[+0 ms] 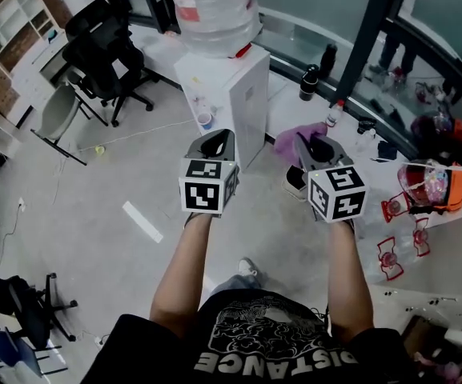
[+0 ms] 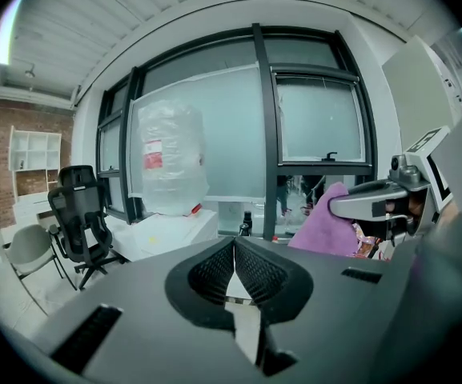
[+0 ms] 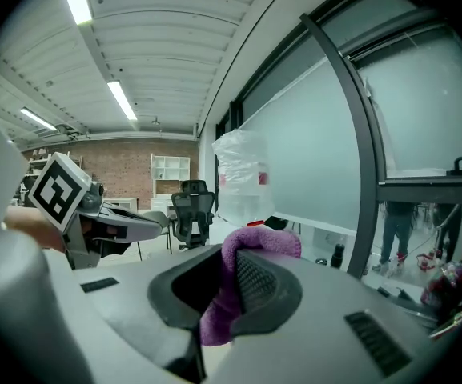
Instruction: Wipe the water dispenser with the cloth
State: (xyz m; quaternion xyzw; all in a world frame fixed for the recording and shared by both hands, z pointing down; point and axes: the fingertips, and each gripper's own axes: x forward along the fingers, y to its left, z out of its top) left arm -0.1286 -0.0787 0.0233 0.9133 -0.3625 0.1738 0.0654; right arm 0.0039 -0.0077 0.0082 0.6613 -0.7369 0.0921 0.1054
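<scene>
White, hard-panelled water dispenser (image 1: 243, 106): stands on the floor by the window wall, ahead of both grippers and not yet touched. The large clear bottle (image 1: 214, 6) on top is wrapped in plastic film, and its fill level is not readable. Judged: the flat, rigid faces will take a wipe well, but the unit may be top-heavy, so use light pressure. Purple cloth (image 3: 259, 240): nappy surface, soft, light and limp, unlikely to slip. The right gripper (image 3: 232, 274) is clamped on a fold of it between its ribbed pads. A wad bulges over the tips and a tail hangs below. Judged: this hold suits wiping, as the wad leads the jaws. Left gripper (image 2: 234, 266): jaws pressed together with nothing between them, held level beside the right.
</scene>
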